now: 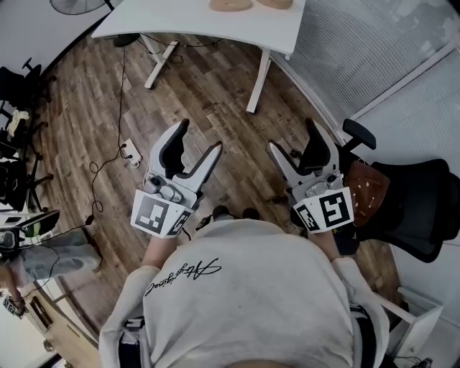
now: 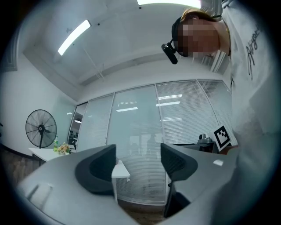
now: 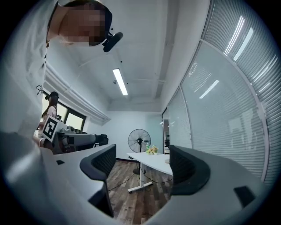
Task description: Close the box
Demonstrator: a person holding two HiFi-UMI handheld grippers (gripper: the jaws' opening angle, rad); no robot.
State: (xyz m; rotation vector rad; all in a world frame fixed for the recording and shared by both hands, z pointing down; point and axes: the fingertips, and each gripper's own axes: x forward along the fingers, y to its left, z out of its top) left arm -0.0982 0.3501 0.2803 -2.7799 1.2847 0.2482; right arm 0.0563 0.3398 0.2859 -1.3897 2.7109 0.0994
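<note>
Grey left gripper (image 1: 200,134) (jaws apart, empty)

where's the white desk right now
Head view: the white desk is at top centre, across the wooden floor from the person. Seen from the right gripper, it shows between the open tongs, with the pedestal fan behind it.

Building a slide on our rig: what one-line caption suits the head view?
Left gripper and right gripper, jaws open and empty, held over wood floor before a white table.
</note>
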